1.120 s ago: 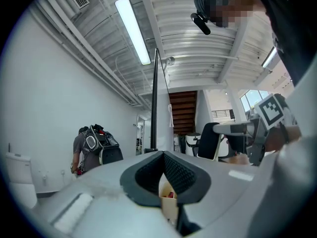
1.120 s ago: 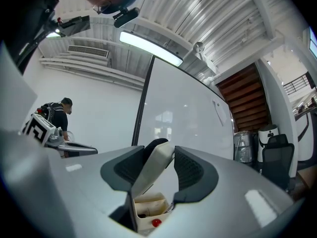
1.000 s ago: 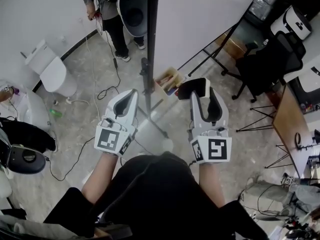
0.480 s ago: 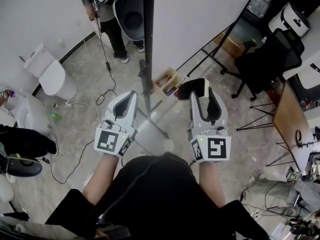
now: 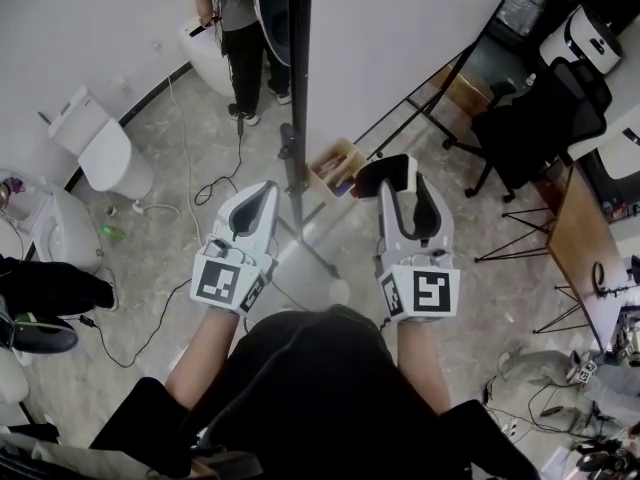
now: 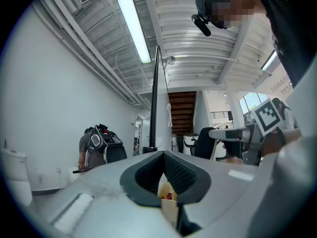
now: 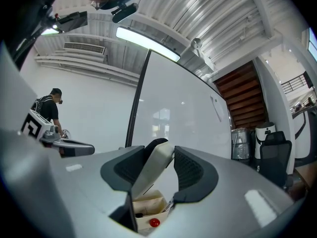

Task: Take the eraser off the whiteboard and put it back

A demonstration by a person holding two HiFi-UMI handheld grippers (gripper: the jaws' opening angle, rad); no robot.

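Your right tongs [image 5: 405, 198] are closed on the eraser [image 5: 385, 174]. It sits tilted between the two pads, its white back to the right and the black felt to the left, close in front of the whiteboard [image 5: 400, 38]; whether it touches the board cannot be seen. Your left tongs [image 5: 258, 190] are narrow, the tips together, with nothing between them, left of the board's black edge.

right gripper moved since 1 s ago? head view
No. The right gripper, jaws shut on the eraser, sits just right of the box, the same spot against it as a second ago.
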